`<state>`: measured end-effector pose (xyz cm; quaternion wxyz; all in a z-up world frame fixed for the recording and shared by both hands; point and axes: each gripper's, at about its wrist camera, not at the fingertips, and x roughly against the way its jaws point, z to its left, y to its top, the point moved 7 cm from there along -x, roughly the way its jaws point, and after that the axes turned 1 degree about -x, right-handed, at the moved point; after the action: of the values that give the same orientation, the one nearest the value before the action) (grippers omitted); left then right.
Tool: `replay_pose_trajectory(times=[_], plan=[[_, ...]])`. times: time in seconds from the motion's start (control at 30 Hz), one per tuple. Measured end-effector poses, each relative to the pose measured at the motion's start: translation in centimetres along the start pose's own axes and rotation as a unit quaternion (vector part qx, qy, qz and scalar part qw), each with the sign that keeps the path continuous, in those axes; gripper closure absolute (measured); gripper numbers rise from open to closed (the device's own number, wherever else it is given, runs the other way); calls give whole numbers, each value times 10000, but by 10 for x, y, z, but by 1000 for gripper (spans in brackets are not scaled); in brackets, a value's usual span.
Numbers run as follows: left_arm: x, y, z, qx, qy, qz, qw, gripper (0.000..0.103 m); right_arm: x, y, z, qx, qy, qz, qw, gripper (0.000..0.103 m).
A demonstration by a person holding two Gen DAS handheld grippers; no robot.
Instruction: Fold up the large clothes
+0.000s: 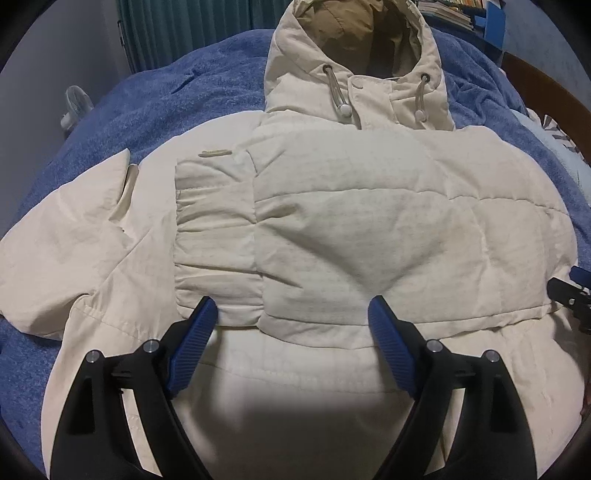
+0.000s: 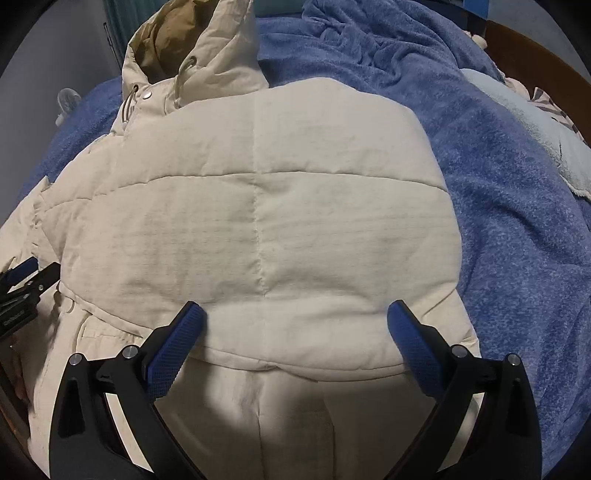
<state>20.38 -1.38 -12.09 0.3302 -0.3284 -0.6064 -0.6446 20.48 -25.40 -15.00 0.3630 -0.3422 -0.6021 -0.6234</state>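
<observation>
No text, brand or number can be read. A small beige tab (image 1: 215, 153) on the chest of the cream quilted hooded jacket (image 1: 332, 229) shows no legible letters, and faint lettering on the black claw body (image 2: 14, 314) at the left edge of the right wrist view is too small to make out.

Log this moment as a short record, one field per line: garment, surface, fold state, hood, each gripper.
garment: cream padded jacket with a hood
surface: blue blanket on a bed
fold state: both sleeves folded in across the body; lower part not yet folded
hood: hood at the far end, opening with tan lining showing, two drawcords hanging
left gripper: left gripper open, over the lower jacket, holding nothing
right gripper: right gripper open, over the edge of the folded sleeve, holding nothing
background: teal curtain
</observation>
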Motion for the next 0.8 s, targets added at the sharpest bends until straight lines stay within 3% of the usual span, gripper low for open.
replay_pose_trajectory(times=[0.27, 0.37, 0.5, 0.63, 0.7, 0.8], plan=[[46, -11, 23, 142, -302, 12, 9994, 9, -1, -1, 3, 18, -168, -38, 9999, 6], [67, -17, 44, 75, -216, -53, 9997, 8, -2, -1, 4, 45, -217, -44, 9997, 6], [87, -17, 92, 296, -44, -107, 9995, 8, -1, -2, 7, 167, -397, -14, 9991, 6], [99, -12, 163, 907, 182, -322, 9952, 8, 12, 1, 11, 151, -396, -43, 9991, 6], [100, -14, 205, 1196, 564, -378, 9905, 8, 29, 8, 20, 58, -115, -323, 9994, 6], [98, -24, 257, 1760, 780, -470, 9802, 8, 62, 20, 40, 9, 354, -786, 9963, 6]])
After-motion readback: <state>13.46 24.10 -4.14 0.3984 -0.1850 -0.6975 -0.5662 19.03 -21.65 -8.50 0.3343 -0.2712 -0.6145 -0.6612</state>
